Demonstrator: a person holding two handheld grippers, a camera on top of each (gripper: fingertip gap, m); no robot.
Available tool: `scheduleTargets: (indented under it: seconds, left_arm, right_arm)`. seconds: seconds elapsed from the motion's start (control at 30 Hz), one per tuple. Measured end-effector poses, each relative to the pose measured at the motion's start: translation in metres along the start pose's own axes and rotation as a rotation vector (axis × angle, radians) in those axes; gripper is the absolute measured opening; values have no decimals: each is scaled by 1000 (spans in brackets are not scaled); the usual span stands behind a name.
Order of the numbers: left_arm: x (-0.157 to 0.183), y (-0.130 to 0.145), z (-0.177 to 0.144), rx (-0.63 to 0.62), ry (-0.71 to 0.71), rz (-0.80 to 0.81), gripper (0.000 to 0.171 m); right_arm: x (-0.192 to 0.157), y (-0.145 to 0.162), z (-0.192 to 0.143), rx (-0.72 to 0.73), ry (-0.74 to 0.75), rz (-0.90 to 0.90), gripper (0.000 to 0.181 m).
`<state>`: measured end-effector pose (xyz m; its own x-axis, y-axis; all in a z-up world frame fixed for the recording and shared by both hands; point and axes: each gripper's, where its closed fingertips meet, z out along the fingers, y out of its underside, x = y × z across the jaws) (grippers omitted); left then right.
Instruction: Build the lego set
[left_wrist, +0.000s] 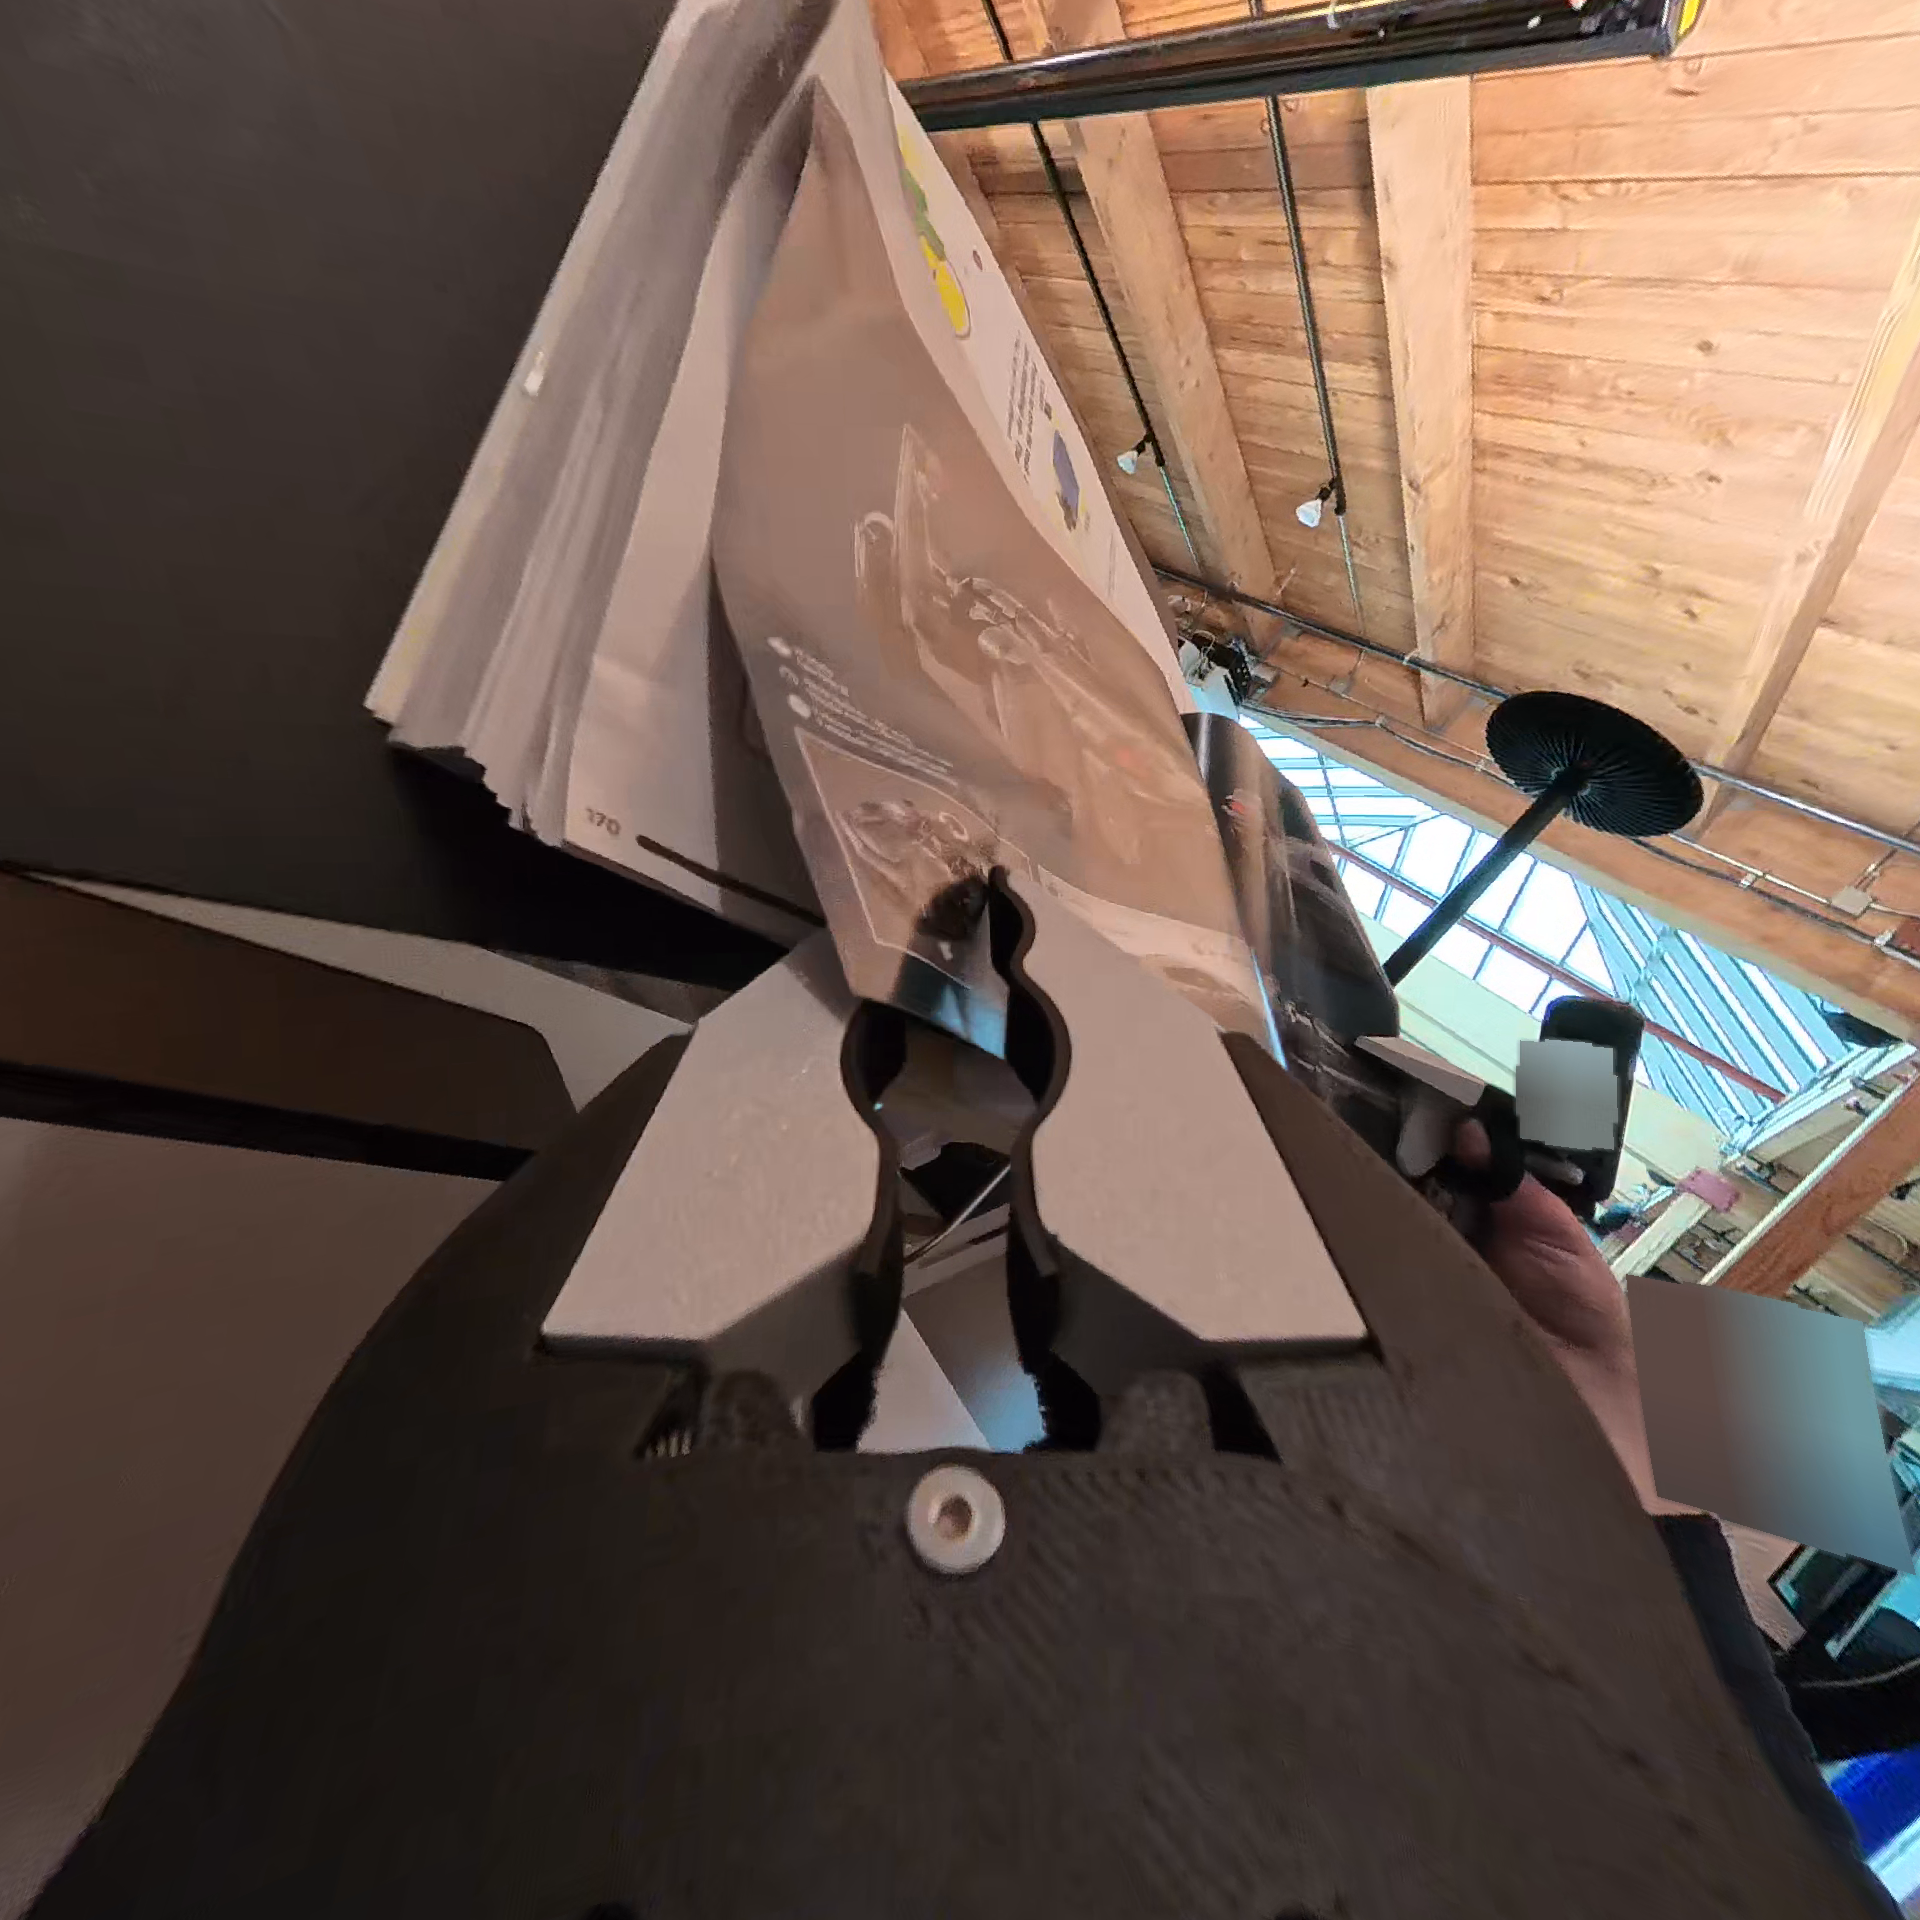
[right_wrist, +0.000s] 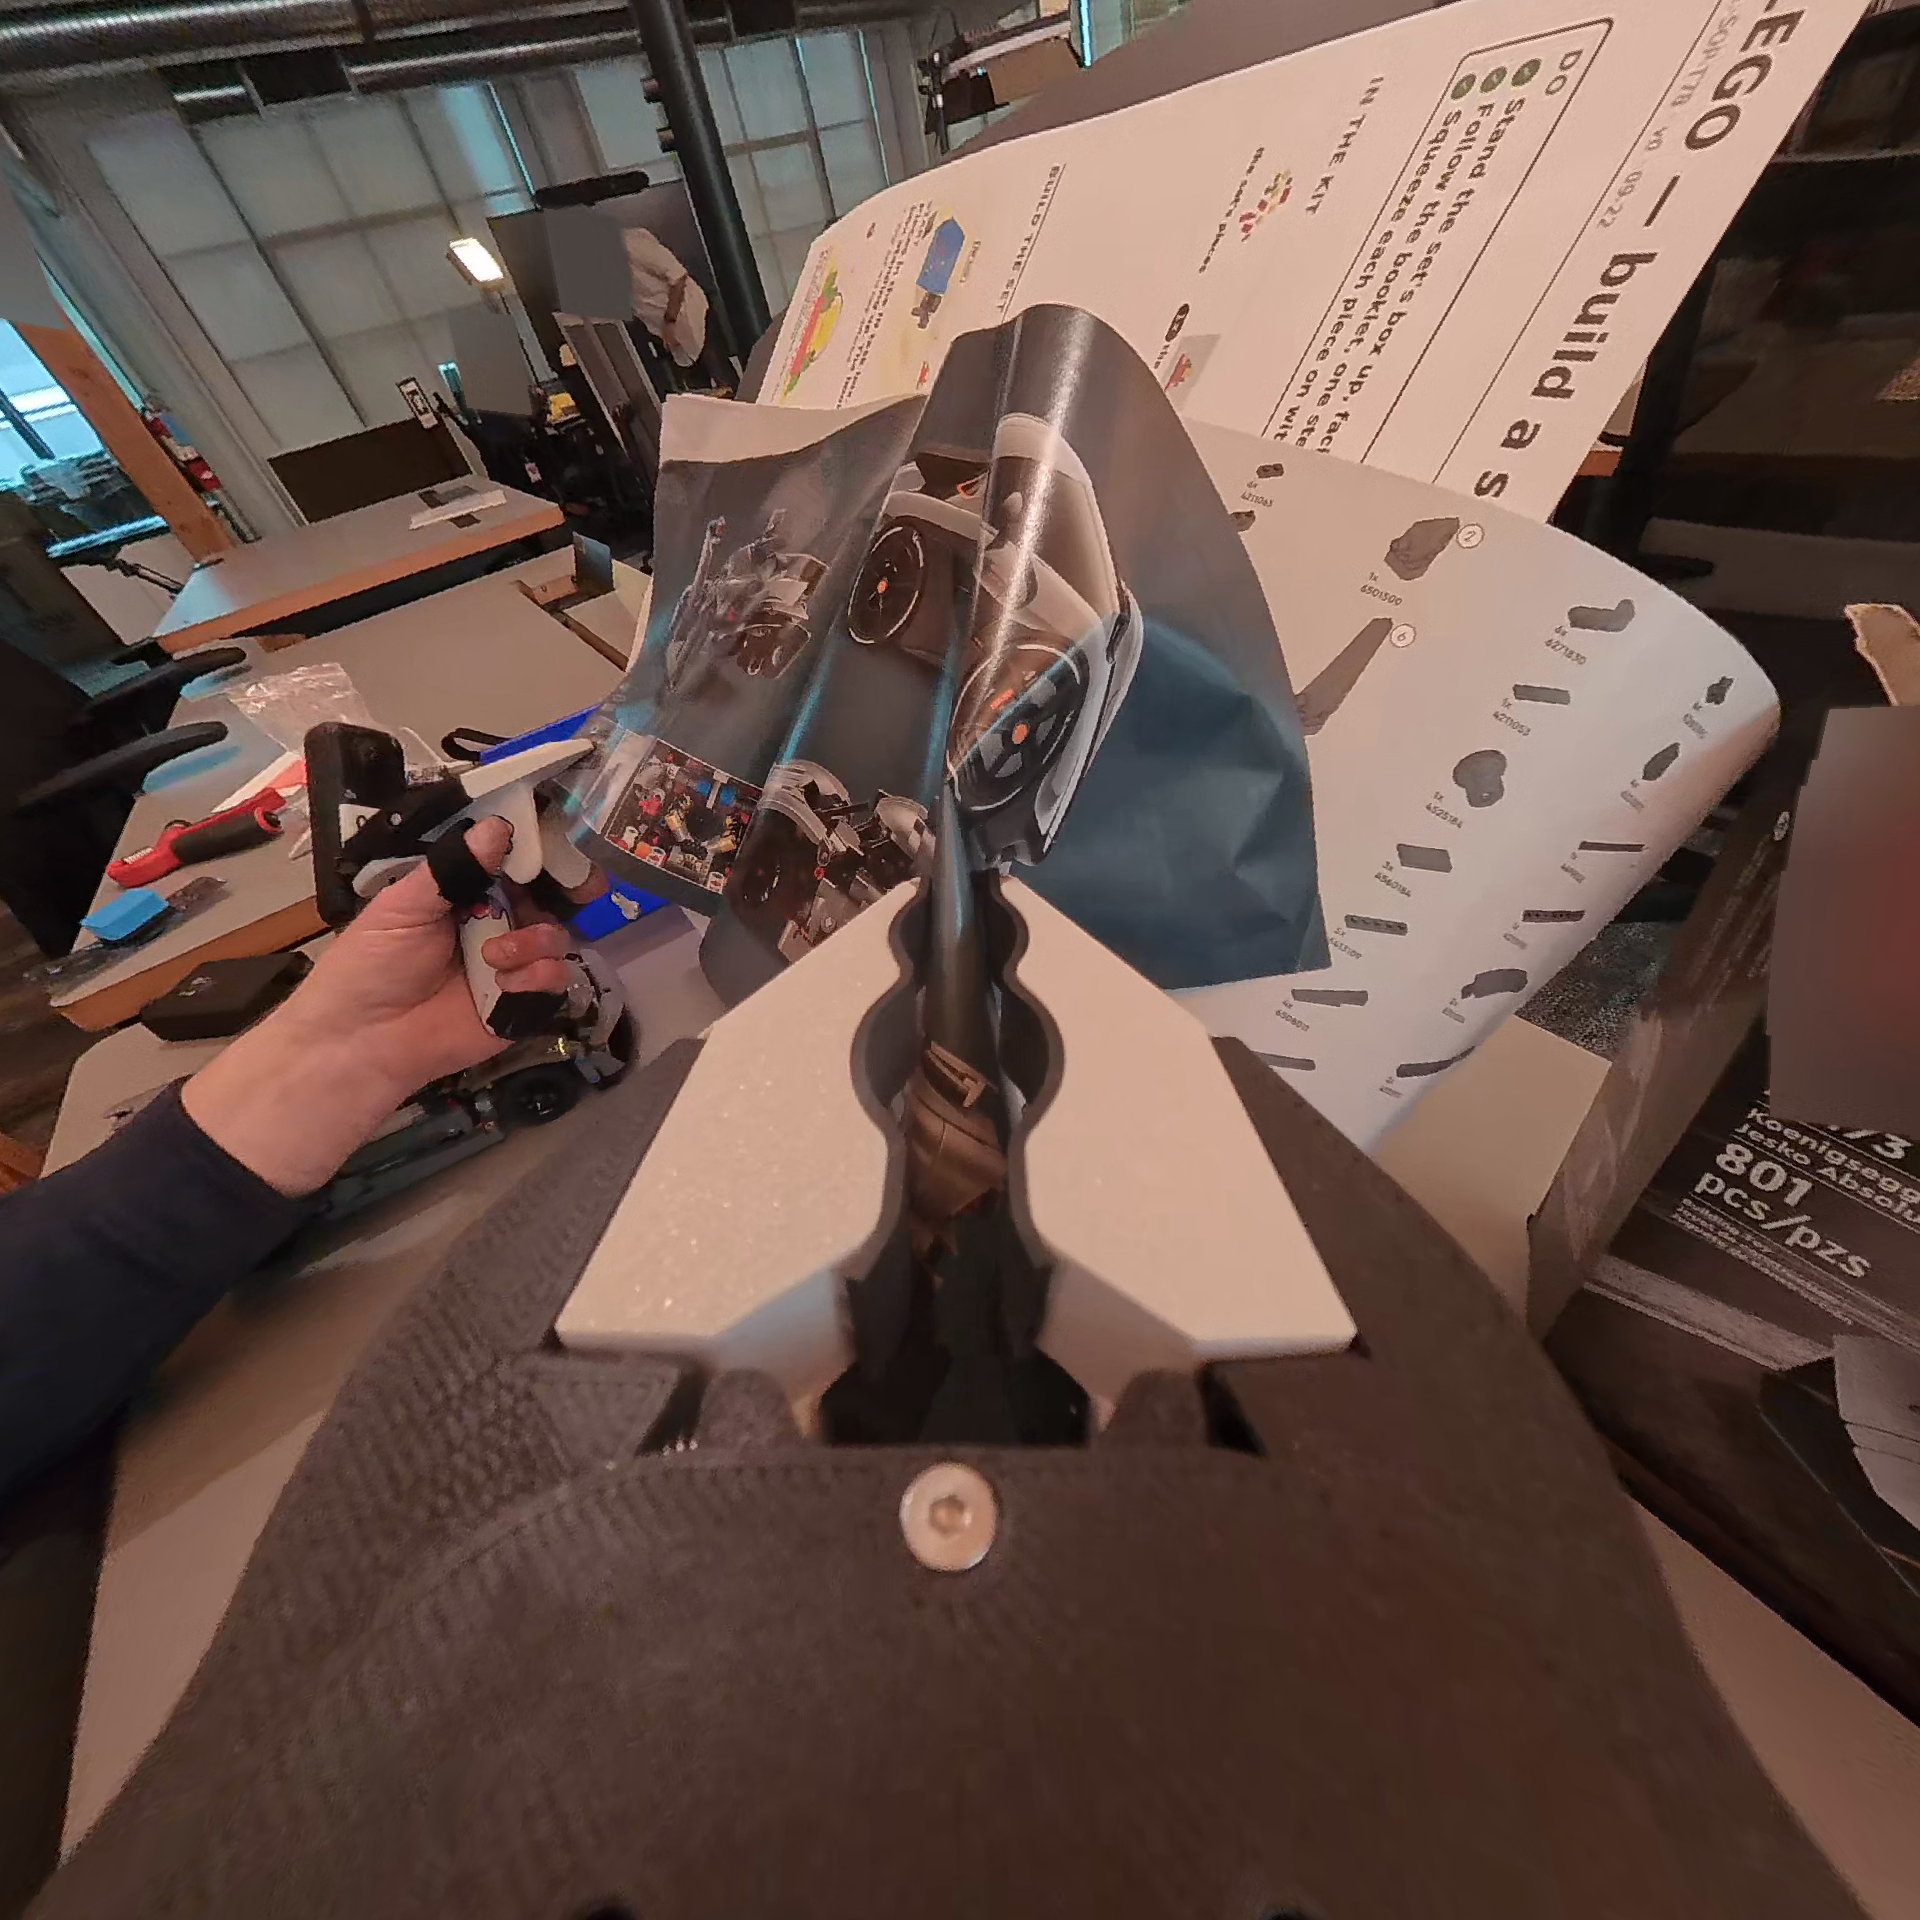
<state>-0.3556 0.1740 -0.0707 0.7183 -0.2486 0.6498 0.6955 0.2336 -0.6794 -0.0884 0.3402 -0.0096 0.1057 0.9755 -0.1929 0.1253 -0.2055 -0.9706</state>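
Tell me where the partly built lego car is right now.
In the right wrist view the partly built lego car sits low on the left, on the grey table, right under the hand holding the left hand-held gripper.

Plank ceiling (left_wrist: 1558, 343), track lights (left_wrist: 1311, 509); grey tables (right_wrist: 343, 566), perhaps workshop.

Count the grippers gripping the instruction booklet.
2. The right gripper is shut on the instruction booklet at the near edge of its glossy cover; the left gripper pinches the cover's left edge.
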Motion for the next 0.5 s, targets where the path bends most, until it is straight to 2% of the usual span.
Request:
scheduleTargets:
  seconds: [0.1, 0.27, 0.5]
  left_arm:
    - [2, -6, -2, 25, -5, 30, 0]
    - [9, -14, -4, 55, -23, 137, 0]
    - [13, -19, -5, 89, -23, 182, 0]
  right_arm:
    - [-1, -1, 0, 0, 3, -6, 5]
    - [-2, -2, 0, 1, 7, -13, 4]
    - [-13, -9, 0, 18, -20, -23, 3]
